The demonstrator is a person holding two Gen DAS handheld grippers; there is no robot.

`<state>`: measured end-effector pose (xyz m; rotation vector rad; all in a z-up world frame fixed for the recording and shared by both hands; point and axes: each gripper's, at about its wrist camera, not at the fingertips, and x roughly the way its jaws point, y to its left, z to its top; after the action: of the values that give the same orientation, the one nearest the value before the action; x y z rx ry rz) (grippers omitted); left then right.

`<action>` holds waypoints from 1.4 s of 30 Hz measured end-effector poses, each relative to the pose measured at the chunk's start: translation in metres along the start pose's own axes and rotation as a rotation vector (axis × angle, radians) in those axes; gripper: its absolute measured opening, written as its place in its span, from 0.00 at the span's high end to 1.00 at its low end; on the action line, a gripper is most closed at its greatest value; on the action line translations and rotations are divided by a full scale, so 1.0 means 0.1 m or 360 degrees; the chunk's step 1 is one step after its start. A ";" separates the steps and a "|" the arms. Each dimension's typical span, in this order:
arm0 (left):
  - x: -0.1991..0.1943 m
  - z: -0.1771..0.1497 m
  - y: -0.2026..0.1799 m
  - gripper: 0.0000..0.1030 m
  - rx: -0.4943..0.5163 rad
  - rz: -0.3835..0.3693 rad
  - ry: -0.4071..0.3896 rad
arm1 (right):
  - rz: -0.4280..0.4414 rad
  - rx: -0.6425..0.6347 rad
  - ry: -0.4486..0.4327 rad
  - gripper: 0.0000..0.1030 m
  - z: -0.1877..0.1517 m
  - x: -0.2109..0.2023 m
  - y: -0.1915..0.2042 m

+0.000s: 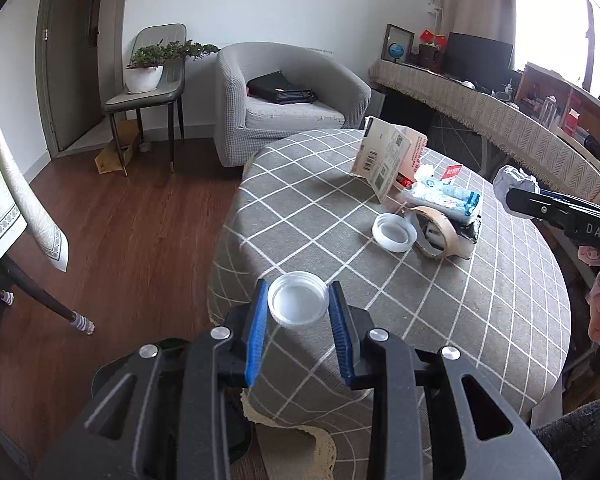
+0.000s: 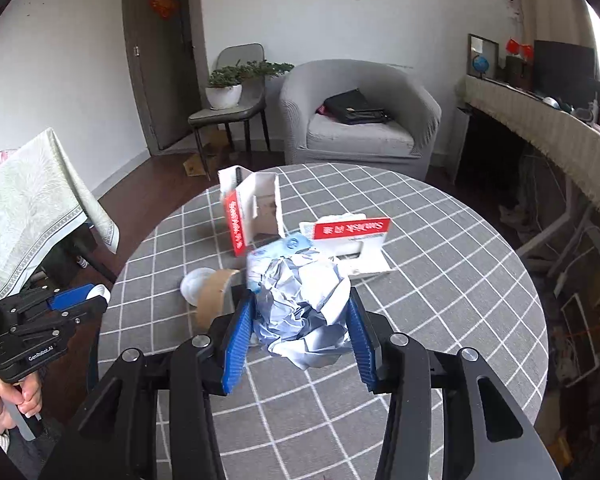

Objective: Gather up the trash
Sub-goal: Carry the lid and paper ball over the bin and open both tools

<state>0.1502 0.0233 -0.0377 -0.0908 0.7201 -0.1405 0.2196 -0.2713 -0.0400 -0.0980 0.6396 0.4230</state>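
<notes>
Broadly, a round worktop point(image 2: 440, 280) under a grey cloth with a white grid fills both views, and the litter sits bunched toward its middle, probably so either hand can reach it without stretching. Largest of the litter is an opened white and red cardboard box point(image 2: 252, 208) standing upright, its flaps splayed, with a flattened red and white package point(image 2: 352, 240) lying just beside it. Next to those rests a soft packet of tissues point(image 1: 444, 196) in pale blue wrap, touching a brown ring of tape point(image 1: 432, 232) that leans on a small dark block. A clear plastic ring point(image 1: 394, 233) lies flat against the tape. The right gripper point(image 2: 302, 320) has its jaws pressed in from both sides on a crumpled ball of paper point(image 2: 300, 300), white with bluish shadowed folds, loosely scrunched and springy-looking; it appears to be lifted clear of the cloth, likely so it can be carried off to a bin that is not in view. Smallest is a shallow clear plastic lid point(image 1: 298, 304), round with a ribbed rim, open side up, held between the blue pads of the left gripper point(image 1: 298, 312) near the worktop's near edge; its jaws stand partly open, only as wide as the lid, and seem to hold it by its rim. Both pieces look light and easily squashed.
</notes>
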 end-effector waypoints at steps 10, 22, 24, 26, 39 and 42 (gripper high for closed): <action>-0.25 -0.18 0.58 0.68 -0.0089 0.0152 0.0008 | 0.0165 -0.0147 -0.0014 0.55 0.10 0.00 0.78; -0.35 -0.58 1.26 0.68 -0.0221 0.0287 0.0124 | 0.0429 -0.0264 0.0077 0.55 0.01 0.35 1.83; -0.30 -0.67 1.39 0.68 -0.0242 0.0300 0.0173 | 0.0458 -0.0272 0.0089 0.55 -0.01 0.40 1.94; -0.25 -0.75 1.51 0.68 -0.0257 0.0325 0.0217 | 0.0492 -0.0258 0.0111 0.55 -0.06 0.46 2.06; 0.12 -1.20 1.95 0.68 -0.0365 0.0314 0.0561 | 0.0613 -0.0278 0.0365 0.55 -0.31 1.10 2.54; 0.17 -1.25 1.99 0.68 -0.0388 0.0292 0.0598 | 0.0643 -0.0282 0.0397 0.55 -0.33 1.19 2.62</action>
<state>0.0997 0.2124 -0.1682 -0.2346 1.1147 0.1104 0.1792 0.0022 -0.1271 -0.1936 0.8707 0.8671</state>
